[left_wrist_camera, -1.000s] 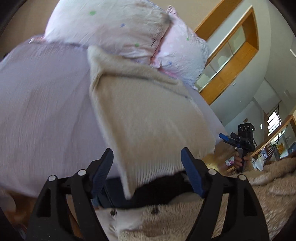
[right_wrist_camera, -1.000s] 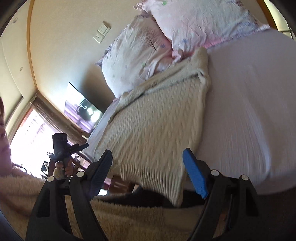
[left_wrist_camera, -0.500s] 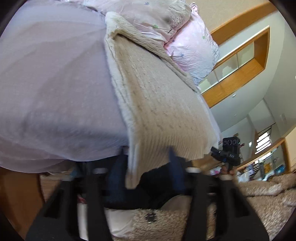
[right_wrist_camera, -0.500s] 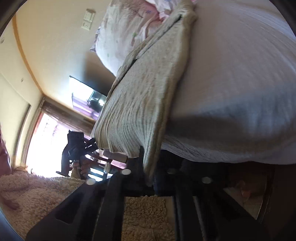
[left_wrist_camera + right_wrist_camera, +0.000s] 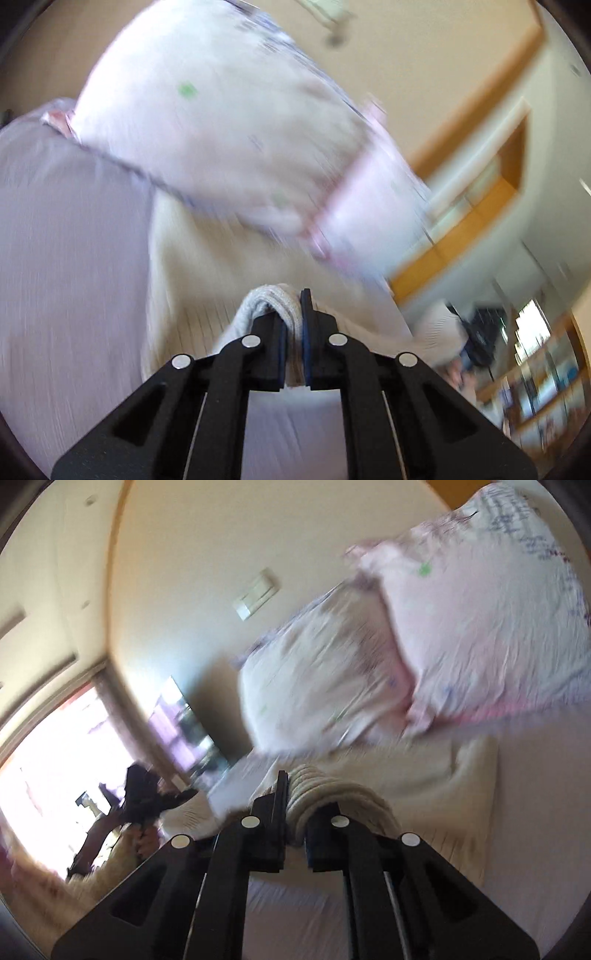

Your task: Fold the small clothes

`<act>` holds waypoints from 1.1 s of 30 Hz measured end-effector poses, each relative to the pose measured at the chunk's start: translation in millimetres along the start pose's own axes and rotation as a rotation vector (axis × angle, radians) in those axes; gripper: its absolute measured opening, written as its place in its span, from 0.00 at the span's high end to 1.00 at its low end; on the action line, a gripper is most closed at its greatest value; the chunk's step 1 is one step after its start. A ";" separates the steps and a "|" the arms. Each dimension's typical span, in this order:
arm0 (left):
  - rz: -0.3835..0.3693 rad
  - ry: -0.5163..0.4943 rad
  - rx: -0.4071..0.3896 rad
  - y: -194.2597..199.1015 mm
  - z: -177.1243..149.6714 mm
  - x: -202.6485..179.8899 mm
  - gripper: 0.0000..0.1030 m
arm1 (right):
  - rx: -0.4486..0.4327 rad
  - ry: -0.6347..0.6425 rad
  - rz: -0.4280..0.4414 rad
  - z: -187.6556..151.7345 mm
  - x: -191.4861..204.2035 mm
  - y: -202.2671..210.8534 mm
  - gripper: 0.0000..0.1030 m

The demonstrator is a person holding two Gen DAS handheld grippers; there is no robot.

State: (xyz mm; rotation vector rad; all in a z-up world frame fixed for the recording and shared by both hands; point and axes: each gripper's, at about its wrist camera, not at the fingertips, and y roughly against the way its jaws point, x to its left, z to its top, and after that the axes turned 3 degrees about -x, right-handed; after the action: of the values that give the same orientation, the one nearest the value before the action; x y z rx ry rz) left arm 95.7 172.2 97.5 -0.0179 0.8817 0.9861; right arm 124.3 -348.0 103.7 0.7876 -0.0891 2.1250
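Note:
A cream cable-knit sweater [image 5: 207,280] lies lengthwise on the lilac bed sheet [image 5: 66,258], its far end against the pillows. My left gripper [image 5: 293,314] is shut on the sweater's near hem, which bunches between the blue pads. In the right wrist view the sweater [image 5: 443,786] spreads to the right, and my right gripper [image 5: 293,797] is shut on the other hem corner, with the knit rolled over the right finger. Each gripper shows small in the other's view: the right one [image 5: 480,332], the left one [image 5: 147,794]. Both views are motion-blurred.
Two pale pink patterned pillows [image 5: 229,125] [image 5: 480,609] lean at the head of the bed. A beige wall with a switch plate [image 5: 256,598] is behind them. A bright window [image 5: 48,760] and a dark screen [image 5: 184,720] are at the left, wooden cabinets [image 5: 480,206] at the right.
Both grippers went from open, straddling the hem at the bed's edge, to shut on it. They have lifted it and swung up toward the pillows.

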 end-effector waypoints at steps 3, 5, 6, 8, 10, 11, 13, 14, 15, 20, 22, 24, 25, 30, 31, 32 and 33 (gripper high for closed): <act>0.118 0.048 -0.031 -53.7 37.0 23.3 0.94 | -0.030 -0.104 -0.163 23.9 -55.4 -60.1 0.92; 0.184 0.085 0.010 -90.9 46.1 40.7 0.94 | 0.030 -0.170 -0.327 19.0 -97.1 -104.2 0.92; 0.207 0.107 0.048 -105.3 45.6 49.3 0.94 | 0.063 -0.202 -0.376 7.1 -110.0 -111.2 0.92; 0.237 0.137 0.112 -125.2 40.1 59.1 0.91 | 0.135 -0.309 -0.475 -9.4 -135.8 -129.8 0.81; 0.213 0.145 0.126 -122.7 36.8 59.7 0.59 | 0.087 -0.336 -0.541 -14.8 -139.0 -119.2 0.39; 0.199 0.145 0.119 -118.4 38.3 60.9 0.50 | 0.036 -0.337 -0.564 -14.8 -138.3 -110.1 0.11; 0.190 0.139 0.078 -96.9 39.4 58.5 0.25 | -0.043 -0.349 -0.612 -12.6 -135.8 -91.5 0.07; 0.199 0.135 0.064 -87.4 39.8 58.6 0.24 | -0.064 -0.353 -0.621 -12.5 -135.5 -84.5 0.07; 0.213 0.131 0.063 -81.8 40.5 60.4 0.24 | -0.096 -0.350 -0.607 -12.9 -135.7 -75.5 0.07; 0.281 0.189 0.161 -90.4 27.7 86.7 0.30 | -0.108 -0.365 -0.556 -13.6 -143.8 -71.0 0.05; 0.253 0.249 0.203 -98.0 18.1 98.2 0.38 | -0.096 -0.385 -0.531 -14.8 -146.1 -72.3 0.05; 0.240 0.242 0.186 -98.6 14.7 97.6 0.38 | -0.088 -0.397 -0.513 -15.5 -145.6 -74.3 0.05; 0.235 0.235 0.188 -100.4 13.6 95.8 0.40 | -0.085 -0.400 -0.503 -15.0 -145.6 -73.2 0.05; 0.157 0.349 0.227 -119.6 -4.1 96.5 0.81 | -0.075 -0.410 -0.434 -13.3 -144.4 -71.2 0.05; 0.145 0.382 0.208 -119.5 -3.6 94.1 0.85 | -0.073 -0.411 -0.422 -12.8 -143.9 -70.2 0.05; 0.117 0.402 0.194 -118.5 -1.8 90.8 0.85 | -0.073 -0.411 -0.409 -11.4 -143.9 -68.3 0.05; 0.080 0.415 0.176 -117.4 1.0 84.1 0.86 | -0.077 -0.410 -0.404 -10.3 -144.0 -66.4 0.05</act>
State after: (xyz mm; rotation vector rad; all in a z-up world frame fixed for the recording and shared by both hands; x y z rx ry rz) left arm 202.6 164.6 0.8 -0.0387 1.3565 0.9926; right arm 232.2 -402.4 0.6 1.0852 -0.2087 1.5537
